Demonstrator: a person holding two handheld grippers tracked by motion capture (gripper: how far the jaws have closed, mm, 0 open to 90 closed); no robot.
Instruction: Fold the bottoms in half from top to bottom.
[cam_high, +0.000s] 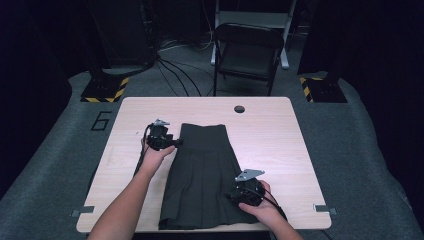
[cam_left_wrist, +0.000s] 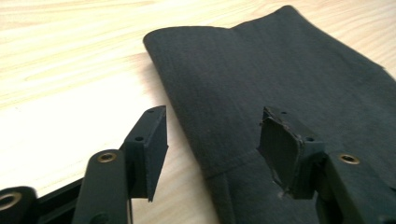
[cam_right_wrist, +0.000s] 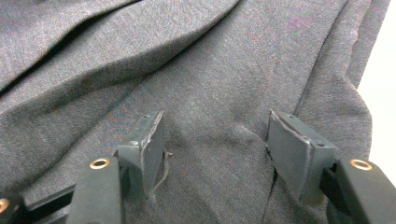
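Observation:
A dark grey pleated skirt (cam_high: 200, 175) lies flat on the light wooden table (cam_high: 280, 130), with its waistband at the far end and its hem near the front edge. My left gripper (cam_high: 176, 143) is at the skirt's left edge just below the waistband. In the left gripper view its jaws stand open (cam_left_wrist: 212, 135), and the skirt's edge (cam_left_wrist: 280, 70) lies under the gap without being pinched. My right gripper (cam_high: 232, 196) hovers over the skirt's lower right part. Its jaws stand open (cam_right_wrist: 215, 135) above the creased cloth (cam_right_wrist: 187, 70), and nothing is held.
A round hole (cam_high: 239, 108) is in the table near its far edge. A black folding chair (cam_high: 247, 50) stands behind the table, with cables on the floor. Two stands with yellow-and-black bases (cam_high: 105, 90) (cam_high: 322, 90) flank the far corners. Bare wood shows on both sides of the skirt.

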